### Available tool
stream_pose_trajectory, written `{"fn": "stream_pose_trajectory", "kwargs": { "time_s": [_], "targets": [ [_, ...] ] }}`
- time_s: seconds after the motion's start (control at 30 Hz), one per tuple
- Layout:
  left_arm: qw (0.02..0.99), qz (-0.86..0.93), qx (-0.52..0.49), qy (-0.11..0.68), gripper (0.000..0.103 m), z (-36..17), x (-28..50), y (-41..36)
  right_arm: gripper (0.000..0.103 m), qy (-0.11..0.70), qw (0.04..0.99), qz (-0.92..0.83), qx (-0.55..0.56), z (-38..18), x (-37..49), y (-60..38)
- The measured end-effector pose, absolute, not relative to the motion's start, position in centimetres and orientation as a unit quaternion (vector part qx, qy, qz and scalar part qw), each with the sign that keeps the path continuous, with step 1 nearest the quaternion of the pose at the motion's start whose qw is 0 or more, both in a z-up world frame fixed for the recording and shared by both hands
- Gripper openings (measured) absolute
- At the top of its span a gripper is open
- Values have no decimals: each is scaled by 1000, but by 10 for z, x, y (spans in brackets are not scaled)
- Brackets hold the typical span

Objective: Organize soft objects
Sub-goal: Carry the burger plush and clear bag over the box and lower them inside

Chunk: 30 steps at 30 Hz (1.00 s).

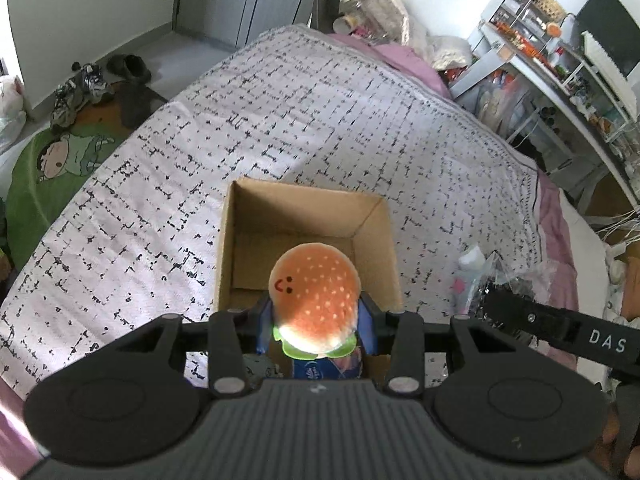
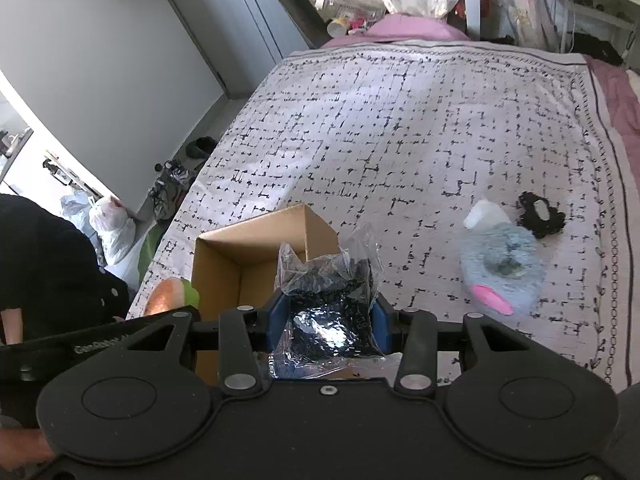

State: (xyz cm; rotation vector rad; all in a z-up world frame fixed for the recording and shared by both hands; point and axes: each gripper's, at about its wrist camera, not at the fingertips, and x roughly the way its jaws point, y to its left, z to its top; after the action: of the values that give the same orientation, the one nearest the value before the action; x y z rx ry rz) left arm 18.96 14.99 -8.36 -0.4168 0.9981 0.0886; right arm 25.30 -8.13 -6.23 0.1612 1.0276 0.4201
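Observation:
A plush hamburger (image 1: 316, 296) with a small face is squeezed between the blue pads of my left gripper (image 1: 316, 322), held over the near edge of an open cardboard box (image 1: 248, 216) on the bed. In the right wrist view my right gripper (image 2: 328, 320) is shut on a clear plastic bag of dark fabric (image 2: 328, 288), just above the box (image 2: 224, 248) at its right side. The hamburger (image 2: 168, 294) shows left of the box there. A fluffy blue plush with a pink tongue (image 2: 500, 268) lies on the bedspread to the right.
A black lace item (image 2: 540, 214) lies beyond the blue plush on the patterned bedspread (image 2: 400, 120). Shoes and a green rug (image 1: 60, 160) are on the floor to the left. A cluttered shelf (image 1: 560, 60) stands right of the bed. A person's dark sleeve (image 2: 48, 260) is at the left.

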Motion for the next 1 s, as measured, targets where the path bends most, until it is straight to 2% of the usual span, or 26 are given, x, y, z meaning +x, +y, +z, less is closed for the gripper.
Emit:
{"fn": "stream_pose_trajectory", "kwargs": {
  "time_s": [0.7, 1.0],
  "targets": [
    [811, 36, -157, 562, 42, -152, 239, 141, 43, 532, 816, 210, 79, -91, 282, -58],
    [806, 44, -156, 569, 46, -160, 246, 139, 43, 537, 810, 221, 79, -95, 285, -55]
  ]
}}
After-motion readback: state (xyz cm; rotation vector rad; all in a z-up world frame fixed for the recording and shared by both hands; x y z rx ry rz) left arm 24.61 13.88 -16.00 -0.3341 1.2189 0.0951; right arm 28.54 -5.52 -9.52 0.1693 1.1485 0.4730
